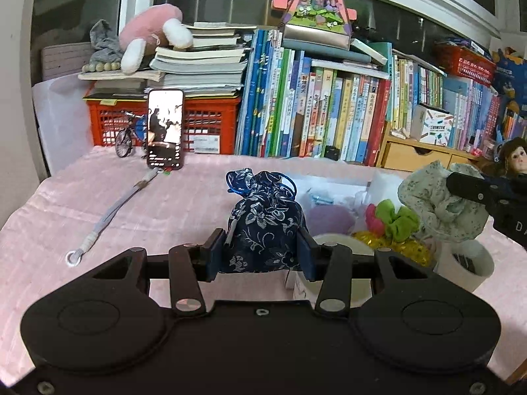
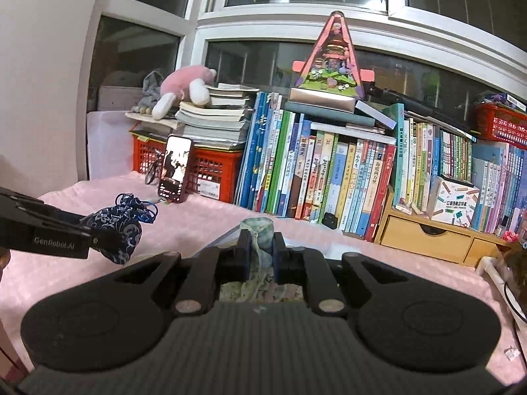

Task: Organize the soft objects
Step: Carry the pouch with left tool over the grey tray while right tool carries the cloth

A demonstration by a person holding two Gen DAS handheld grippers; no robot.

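Note:
My left gripper [image 1: 262, 251] is shut on a dark blue floral drawstring pouch [image 1: 265, 223] and holds it above the pink cloth; the pouch also shows in the right wrist view [image 2: 120, 230] at the left. My right gripper [image 2: 262, 251] is shut on a pale green floral fabric piece [image 2: 262, 230]; in the left wrist view this fabric [image 1: 441, 204] hangs at the right above a white cup [image 1: 467, 265]. A pink-and-green scrunchie [image 1: 392, 219] and a gold shiny item [image 1: 408, 248] lie to the right of the pouch.
A phone [image 1: 165, 128] leans on a red crate [image 1: 204, 125] at the back. A lanyard [image 1: 108, 212] lies on the pink cloth [image 1: 164, 204]. Rows of books [image 1: 329, 115], a wooden drawer box [image 1: 418, 156] and a doll [image 1: 512, 156] line the back and right.

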